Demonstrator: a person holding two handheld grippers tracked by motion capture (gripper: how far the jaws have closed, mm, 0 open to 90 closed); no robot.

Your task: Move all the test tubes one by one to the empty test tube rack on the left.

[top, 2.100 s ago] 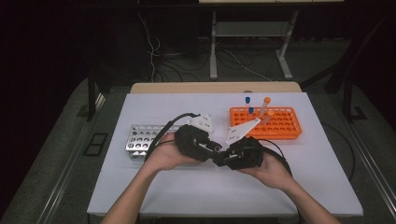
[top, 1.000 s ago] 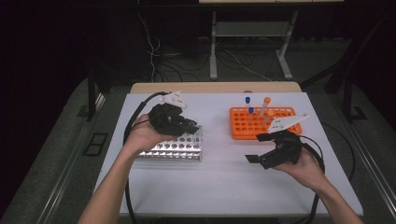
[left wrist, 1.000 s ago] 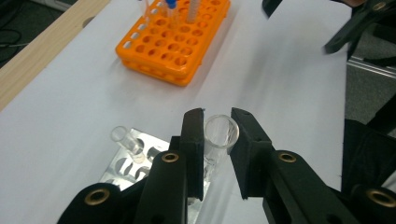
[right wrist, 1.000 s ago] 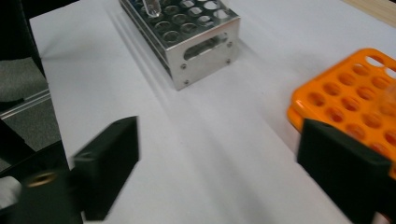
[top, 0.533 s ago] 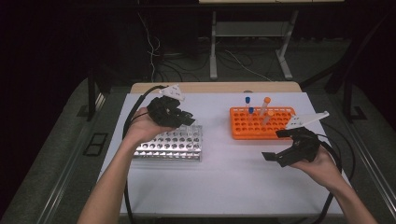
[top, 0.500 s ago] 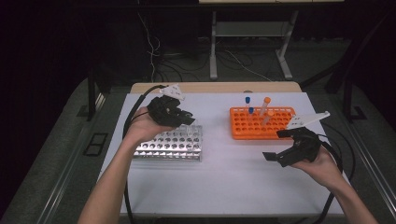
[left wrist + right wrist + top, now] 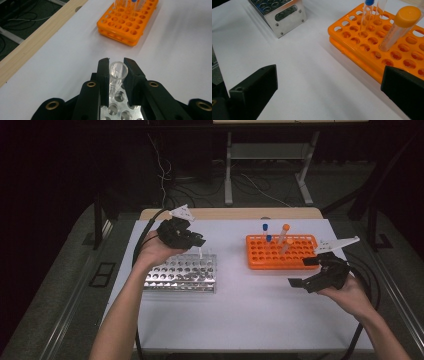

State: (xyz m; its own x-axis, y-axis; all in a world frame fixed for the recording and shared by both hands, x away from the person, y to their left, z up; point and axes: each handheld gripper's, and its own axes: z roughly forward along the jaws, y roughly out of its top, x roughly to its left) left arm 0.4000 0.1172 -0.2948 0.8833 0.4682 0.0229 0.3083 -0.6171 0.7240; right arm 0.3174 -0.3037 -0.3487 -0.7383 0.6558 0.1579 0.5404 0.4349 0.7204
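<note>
My left gripper (image 7: 199,241) is shut on a clear, uncapped tube (image 7: 118,72), held upright just below its rim. The tube hangs over the far right corner of the metal rack (image 7: 180,275), above its holes (image 7: 117,110). My right gripper (image 7: 302,272) hovers near the right front corner of the orange rack (image 7: 280,257). Its jaws have just been opening and now stand wide apart with nothing between them (image 7: 328,87). In the orange rack stand an orange-capped tube (image 7: 399,27) and a blue-capped tube (image 7: 367,15).
The white table top (image 7: 250,320) has bare room between the two racks and in front of them. A wooden strip (image 7: 230,213) runs along the table's far edge. Cables (image 7: 145,240) trail from both grippers, and beyond the table stands a desk frame on a dark floor.
Both grippers have parted from the table's middle. The left one now holds the tube over the metal rack and has edged farther back. The right one has moved right and opened.
</note>
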